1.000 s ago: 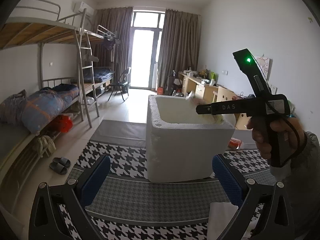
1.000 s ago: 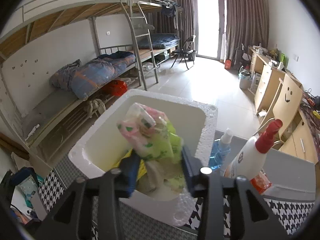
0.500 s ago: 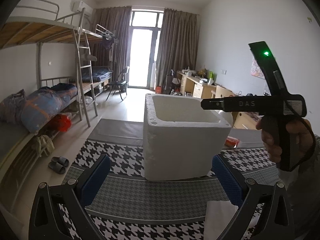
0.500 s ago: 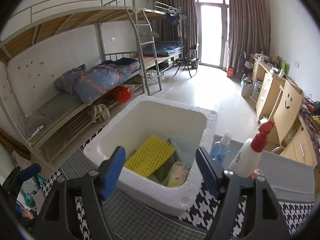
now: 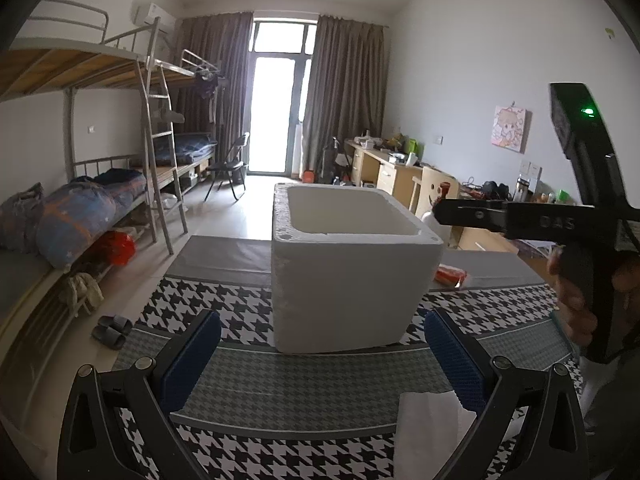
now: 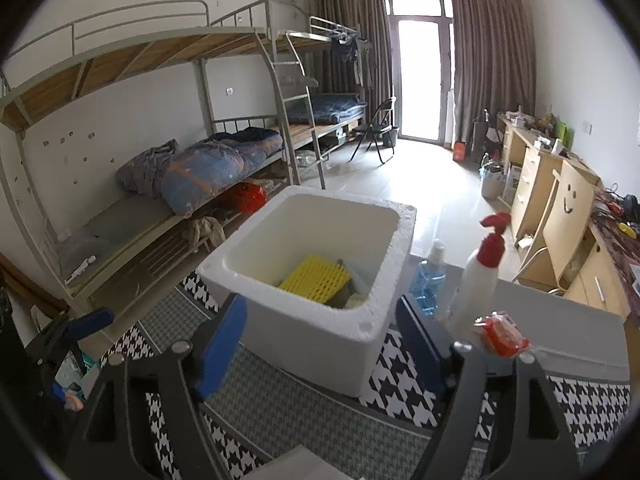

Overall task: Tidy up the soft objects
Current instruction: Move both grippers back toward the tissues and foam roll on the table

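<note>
Room: dorm w/ bunk beds point(image 6: 224, 128) along one wall, desks point(image 6: 560, 200) along the other, curtained glass door point(image 5: 276, 112) at far end
Surface: houndstooth mat point(image 5: 224, 312) w/ grey bands
Box: white foam box point(image 5: 348, 276), open top, stands on the mat, between both grippers' views
In box: yellow ribbed sponge point(image 6: 316, 280) lying tilted on other soft bits; a pale piece by its right edge, too small to tell
Right hand-held gripper point(image 6: 320, 336): fingers wide apart, have just been opening, nothing between them; it sits on the near side of the box, above the mat, apart from the rim
Left hand-held gripper point(image 5: 322, 352): fingers wide, empty, aimed at box's near wall, apart from it
White tissue point(image 5: 432, 428): on the mat just under left gripper's right finger
Beside box: blue bottle point(image 6: 430, 280), white spray bottle w/ red trigger point(image 6: 480, 276), red packet point(image 6: 500, 334), all standing or lying close to box's right wall
Person's hand point(image 5: 580, 296): seen from left cam, wrapped on right gripper's black handle, green light lit on top
</note>
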`<control>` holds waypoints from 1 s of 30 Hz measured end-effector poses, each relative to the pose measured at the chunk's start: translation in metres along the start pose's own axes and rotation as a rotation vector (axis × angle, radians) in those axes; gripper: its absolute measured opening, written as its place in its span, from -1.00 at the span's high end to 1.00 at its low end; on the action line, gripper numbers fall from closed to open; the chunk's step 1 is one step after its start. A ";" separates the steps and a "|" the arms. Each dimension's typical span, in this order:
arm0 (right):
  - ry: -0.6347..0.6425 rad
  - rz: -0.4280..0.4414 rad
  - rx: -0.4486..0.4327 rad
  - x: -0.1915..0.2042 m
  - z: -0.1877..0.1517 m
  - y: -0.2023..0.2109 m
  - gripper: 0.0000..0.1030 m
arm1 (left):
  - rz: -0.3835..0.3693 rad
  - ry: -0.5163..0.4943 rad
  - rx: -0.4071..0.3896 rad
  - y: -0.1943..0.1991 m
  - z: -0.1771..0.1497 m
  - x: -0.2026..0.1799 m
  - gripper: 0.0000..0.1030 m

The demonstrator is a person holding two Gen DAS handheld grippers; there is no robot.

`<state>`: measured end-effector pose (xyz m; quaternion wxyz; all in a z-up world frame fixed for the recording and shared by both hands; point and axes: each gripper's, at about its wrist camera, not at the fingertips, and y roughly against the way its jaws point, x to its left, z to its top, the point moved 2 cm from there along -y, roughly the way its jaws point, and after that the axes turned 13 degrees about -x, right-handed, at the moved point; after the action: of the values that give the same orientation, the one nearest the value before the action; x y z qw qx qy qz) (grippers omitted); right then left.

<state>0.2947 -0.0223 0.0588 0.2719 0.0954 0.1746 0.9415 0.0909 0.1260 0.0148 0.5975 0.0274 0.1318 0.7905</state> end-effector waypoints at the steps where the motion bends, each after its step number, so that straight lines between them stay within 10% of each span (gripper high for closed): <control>1: -0.002 0.001 -0.005 0.000 -0.002 0.003 -0.59 | -0.003 0.000 0.001 0.000 0.000 0.000 -0.98; 7: 0.021 -0.044 -0.052 0.002 -0.012 0.021 -0.92 | -0.019 0.014 0.005 0.001 -0.002 -0.002 -0.98; 30: -0.041 -0.100 -0.103 -0.006 -0.066 0.075 -0.92 | -0.091 -0.004 0.023 0.004 -0.016 -0.027 -0.98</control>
<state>0.2461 -0.1035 0.0262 0.3267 0.0915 0.1252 0.9323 0.0918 0.0964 0.0034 0.6328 0.0297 0.1408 0.7608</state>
